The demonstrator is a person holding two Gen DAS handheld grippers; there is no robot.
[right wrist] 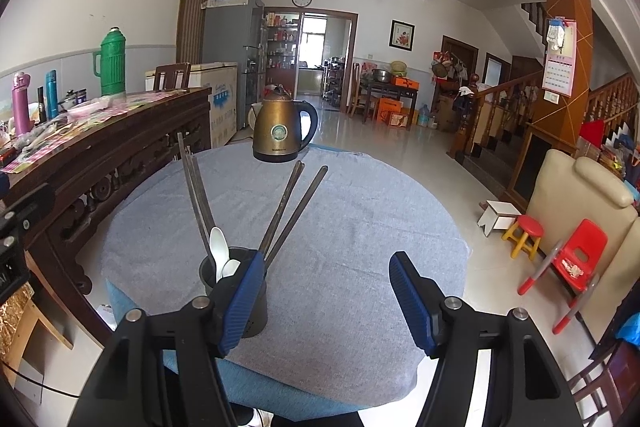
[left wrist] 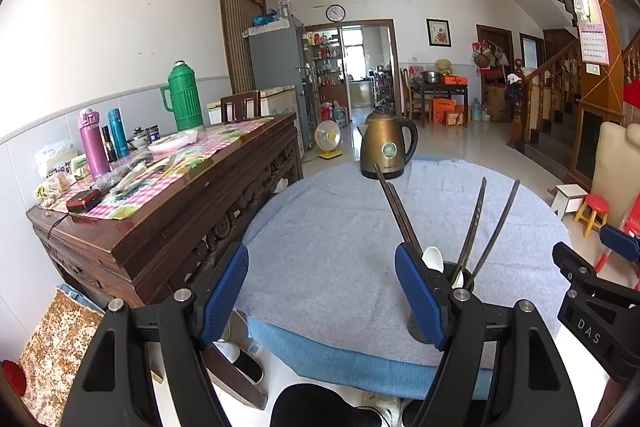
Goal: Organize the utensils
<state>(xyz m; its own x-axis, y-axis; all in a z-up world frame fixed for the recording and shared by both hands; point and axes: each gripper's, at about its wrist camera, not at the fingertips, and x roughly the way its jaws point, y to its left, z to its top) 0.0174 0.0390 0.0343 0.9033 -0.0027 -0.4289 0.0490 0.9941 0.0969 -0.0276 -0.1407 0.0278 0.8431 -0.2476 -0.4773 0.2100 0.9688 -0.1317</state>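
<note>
The left hand-held gripper [left wrist: 322, 291] is hovering released, gripping nothing, over the cloth-covered table [left wrist: 320, 227]. Just to its right, a dark utensil holder [right wrist: 236, 291] is standing with chopsticks [right wrist: 280, 211] and white spoons [right wrist: 220, 251]. The right hand-held gripper [right wrist: 328, 295], beside the holder, is also gaping wide. A bronze kettle [right wrist: 282, 131] is sitting ahead.

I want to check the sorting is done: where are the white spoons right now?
The white spoons stand in the dark holder with the chopsticks, near the table's front edge, left of centre in the right wrist view, well in front of the kettle.
</note>
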